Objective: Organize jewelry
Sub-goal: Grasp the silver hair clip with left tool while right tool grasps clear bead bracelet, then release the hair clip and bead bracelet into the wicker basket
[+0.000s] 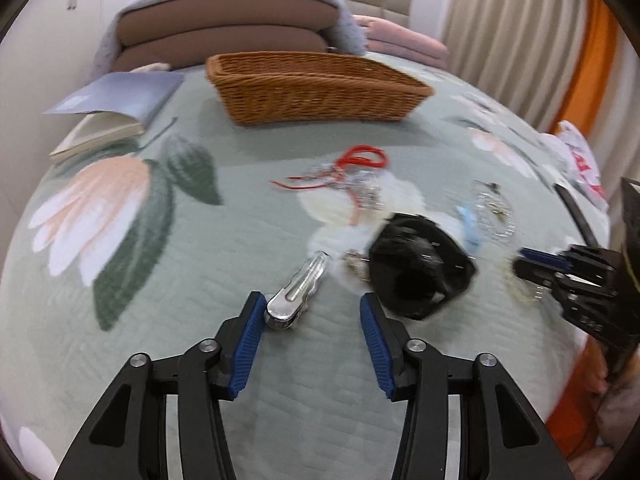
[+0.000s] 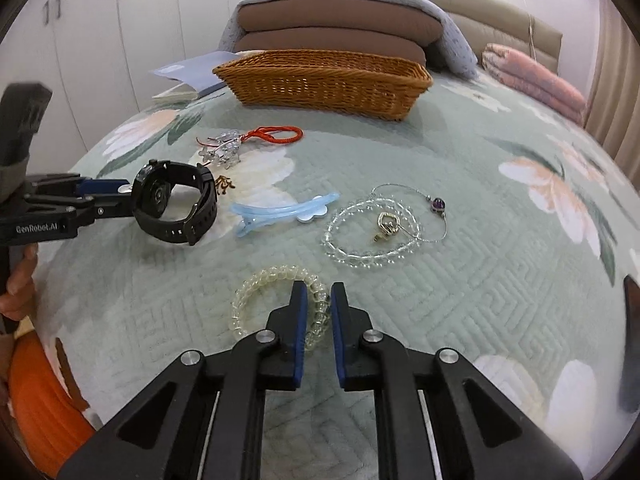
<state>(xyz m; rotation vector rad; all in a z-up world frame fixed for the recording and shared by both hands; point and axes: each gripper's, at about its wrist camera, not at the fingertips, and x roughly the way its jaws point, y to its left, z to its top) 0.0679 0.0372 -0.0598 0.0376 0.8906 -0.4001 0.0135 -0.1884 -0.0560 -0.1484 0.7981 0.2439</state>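
My left gripper hangs low over the bed, jaws apart, with a silver hair clip lying between them; the clip's end rests against the left pad and the right pad stands clear of it. A black watch lies just right of it. My right gripper has its jaws almost together on a translucent coil bracelet. Ahead lie a blue hair clip, a clear bead bracelet, a gold ring, a purple-pendant necklace and a red-corded crystal charm.
A wicker basket stands at the back of the floral quilt, in front of stacked cushions. A book lies at the back left. A hand holds the left gripper.
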